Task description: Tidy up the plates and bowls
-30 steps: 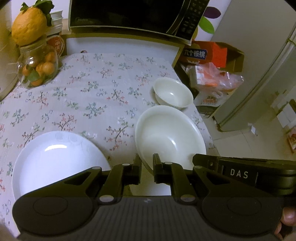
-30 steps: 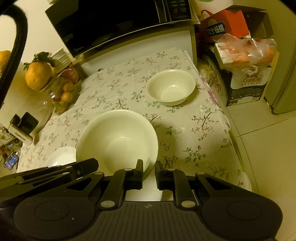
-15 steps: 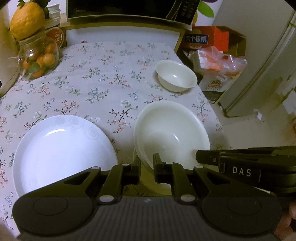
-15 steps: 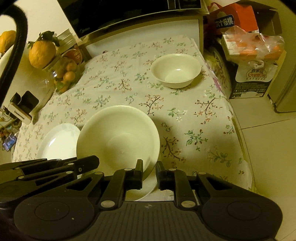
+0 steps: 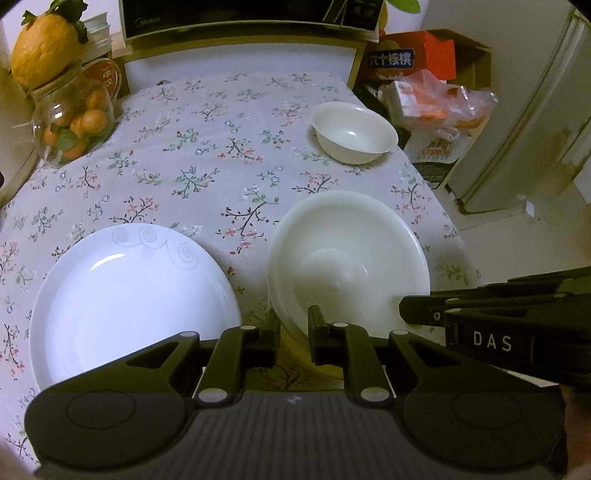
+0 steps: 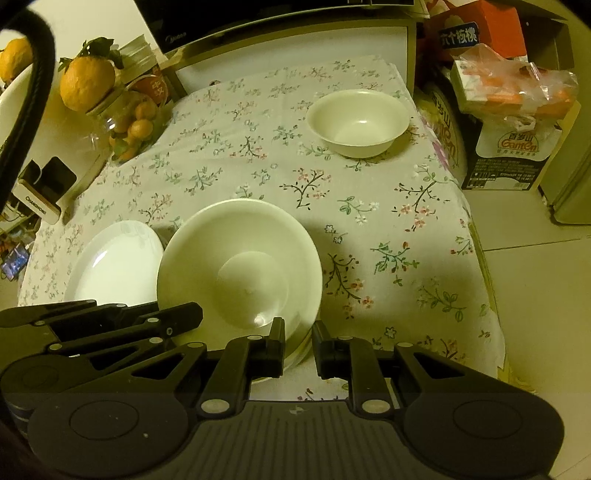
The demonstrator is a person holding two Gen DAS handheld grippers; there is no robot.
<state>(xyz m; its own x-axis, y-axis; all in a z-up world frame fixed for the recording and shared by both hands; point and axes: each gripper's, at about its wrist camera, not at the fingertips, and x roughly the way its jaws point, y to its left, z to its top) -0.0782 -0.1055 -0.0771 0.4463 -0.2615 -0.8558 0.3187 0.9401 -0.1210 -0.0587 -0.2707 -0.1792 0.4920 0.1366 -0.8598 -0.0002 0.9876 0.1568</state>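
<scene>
White crockery sits on a desk under a floral tablecloth (image 5: 203,166). Seen from the left wrist, a wide bowl (image 5: 347,258) lies at about 5 o'clock on the cloth, near the front edge. A flat plate (image 5: 129,295) with faint swirl marks lies at 8 o'clock, just beside the wide bowl, though I cannot tell whether they touch. A small bowl (image 5: 354,131) stands upright at 1 o'clock, well apart from both and close to the desk's right edge. At 10 o'clock is a glass jar (image 5: 70,122) of small oranges, with a microwave (image 5: 240,14) beyond at 12 o'clock.

The left tool (image 5: 294,321) is almost closed, its two fingers astride the wide bowl's near rim at the bowl's 7 o'clock, one inside and one outside. The right tool (image 6: 298,328) pinches the same rim at about the bowl's 5 o'clock; its jaws have just eased apart slightly, with the rim between them.
</scene>
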